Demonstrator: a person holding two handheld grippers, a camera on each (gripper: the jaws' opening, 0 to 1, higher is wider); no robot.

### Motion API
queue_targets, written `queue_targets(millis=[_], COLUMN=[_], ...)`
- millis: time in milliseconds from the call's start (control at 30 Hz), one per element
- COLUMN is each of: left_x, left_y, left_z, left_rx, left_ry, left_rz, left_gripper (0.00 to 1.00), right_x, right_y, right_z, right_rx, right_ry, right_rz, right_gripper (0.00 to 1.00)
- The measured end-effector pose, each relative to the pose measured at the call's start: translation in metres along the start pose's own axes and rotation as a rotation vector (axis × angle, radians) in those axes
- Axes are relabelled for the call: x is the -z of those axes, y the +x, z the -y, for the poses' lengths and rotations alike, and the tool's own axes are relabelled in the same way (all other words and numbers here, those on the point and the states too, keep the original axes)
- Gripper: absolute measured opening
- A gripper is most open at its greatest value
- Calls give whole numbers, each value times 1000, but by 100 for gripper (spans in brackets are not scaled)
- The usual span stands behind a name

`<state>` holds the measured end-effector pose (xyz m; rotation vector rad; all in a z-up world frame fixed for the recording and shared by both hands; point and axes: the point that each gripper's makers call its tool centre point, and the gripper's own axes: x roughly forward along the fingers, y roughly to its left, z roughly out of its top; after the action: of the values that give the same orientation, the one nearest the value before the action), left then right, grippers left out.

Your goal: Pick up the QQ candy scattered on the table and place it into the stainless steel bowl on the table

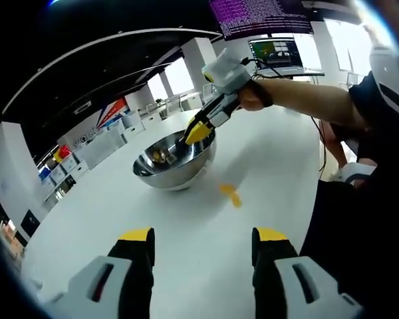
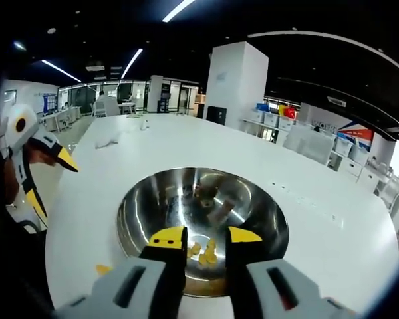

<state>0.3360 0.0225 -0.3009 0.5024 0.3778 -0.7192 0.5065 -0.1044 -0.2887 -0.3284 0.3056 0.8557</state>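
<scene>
My left tongs [image 1: 203, 242] are released, low over the white table [image 1: 266, 153], well apart from the stainless steel bowl [image 1: 175, 161]. One yellow QQ candy [image 1: 230, 194] lies on the table just beside the bowl. My right tongs [image 2: 197, 238] hang over the bowl's rim, jaws slightly apart, grasping nothing. Several candies [image 2: 203, 251] lie inside the bowl.
</scene>
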Motion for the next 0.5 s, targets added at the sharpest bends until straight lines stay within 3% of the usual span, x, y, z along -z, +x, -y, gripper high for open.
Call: queue_targets(millis=[500], left_x=[-1], left_y=[0], left_z=[0], left_rx=[-2], left_ry=[6], left_rz=[-5], left_gripper=[59], right_x=[-14], right_y=[-16], right_z=[1], right_rx=[23], right_ry=[-6], right_rz=[51], right_gripper=[19])
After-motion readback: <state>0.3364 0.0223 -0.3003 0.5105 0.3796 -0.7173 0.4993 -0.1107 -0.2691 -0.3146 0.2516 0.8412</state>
